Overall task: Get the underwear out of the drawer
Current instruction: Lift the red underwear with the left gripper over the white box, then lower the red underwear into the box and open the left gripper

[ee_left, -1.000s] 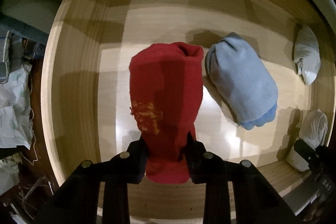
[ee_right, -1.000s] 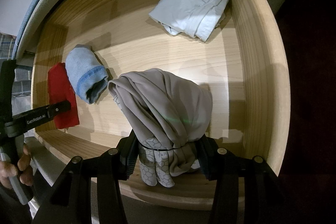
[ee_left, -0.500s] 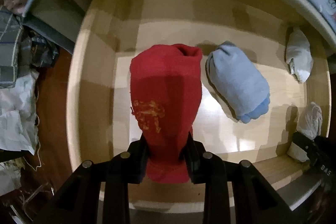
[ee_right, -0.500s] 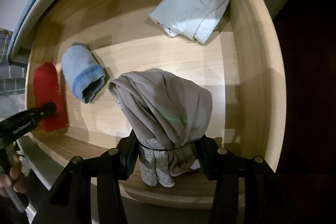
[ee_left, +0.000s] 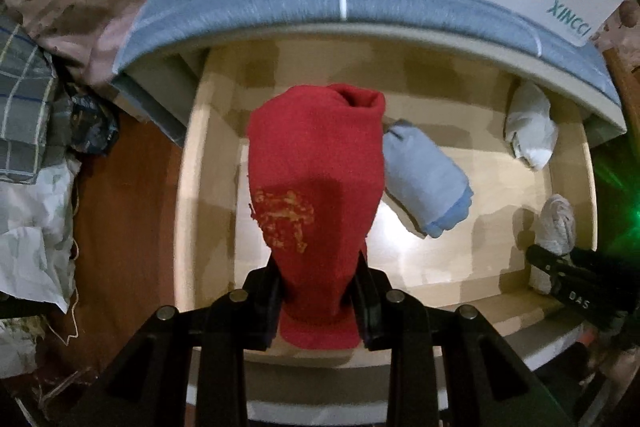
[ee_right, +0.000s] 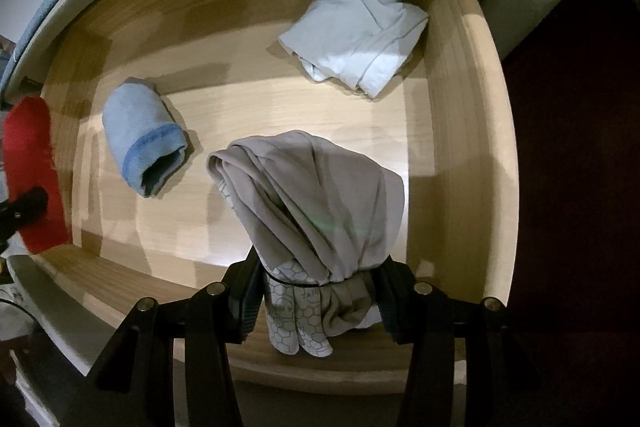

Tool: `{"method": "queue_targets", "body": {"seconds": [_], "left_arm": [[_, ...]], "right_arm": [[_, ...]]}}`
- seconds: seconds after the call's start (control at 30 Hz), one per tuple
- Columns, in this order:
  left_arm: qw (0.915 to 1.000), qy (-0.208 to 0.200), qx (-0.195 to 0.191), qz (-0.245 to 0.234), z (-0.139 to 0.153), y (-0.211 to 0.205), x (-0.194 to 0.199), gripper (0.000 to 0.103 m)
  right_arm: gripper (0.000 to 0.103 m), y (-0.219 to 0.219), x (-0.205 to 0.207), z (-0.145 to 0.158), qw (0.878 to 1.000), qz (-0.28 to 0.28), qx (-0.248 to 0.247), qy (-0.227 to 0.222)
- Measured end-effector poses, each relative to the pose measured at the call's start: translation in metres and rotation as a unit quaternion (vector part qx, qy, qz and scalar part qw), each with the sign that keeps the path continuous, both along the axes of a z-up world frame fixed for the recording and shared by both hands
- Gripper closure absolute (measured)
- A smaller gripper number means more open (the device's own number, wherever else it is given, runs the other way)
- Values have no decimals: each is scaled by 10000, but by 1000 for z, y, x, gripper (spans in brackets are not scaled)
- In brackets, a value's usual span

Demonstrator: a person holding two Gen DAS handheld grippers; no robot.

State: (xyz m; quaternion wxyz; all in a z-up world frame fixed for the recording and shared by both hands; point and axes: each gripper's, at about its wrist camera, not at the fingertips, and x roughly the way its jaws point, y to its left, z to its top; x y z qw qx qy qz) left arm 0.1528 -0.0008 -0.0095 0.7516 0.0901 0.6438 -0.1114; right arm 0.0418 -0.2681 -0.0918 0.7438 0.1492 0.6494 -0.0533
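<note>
Red underwear (ee_left: 316, 187) sits clamped in the left gripper (ee_left: 318, 301) at lower centre; grey underwear (ee_right: 320, 203) is pinched between the right gripper (ee_right: 316, 301) fingers, above the drawer (ee_right: 460, 107).

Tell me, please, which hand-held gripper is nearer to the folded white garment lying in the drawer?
Right. The right hand-held gripper, shut on a grey garment, is at the white garment's end of the drawer. The left hand-held gripper, gripping red underwear, is at the opposite end, beyond the blue roll.
</note>
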Motion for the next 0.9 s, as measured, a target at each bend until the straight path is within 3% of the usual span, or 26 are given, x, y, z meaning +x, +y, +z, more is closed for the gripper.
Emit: {"method": "queue_targets", "body": {"seconds": [0.23, 0.43, 0.7, 0.83, 0.9], "left_arm": [[9985, -509, -87, -179, 37, 8, -2, 73], [9930, -1086, -411, -224, 97, 18, 2, 73], [9743, -2109, -746, -258, 197, 16, 19, 73], [9646, -2504, -721, -394, 225, 2, 39, 73], [9637, -2511, -799, -425, 229, -6, 52, 73]], "right_arm": [[58, 4, -1, 0, 10000, -60, -16, -5], [58, 7, -2, -1, 10000, -56, 5, 13], [58, -6, -2, -2, 10000, -62, 63, 8], [58, -11, -3, -1, 10000, -79, 26, -3], [58, -10, -6, -2, 10000, -78, 31, -16]]}}
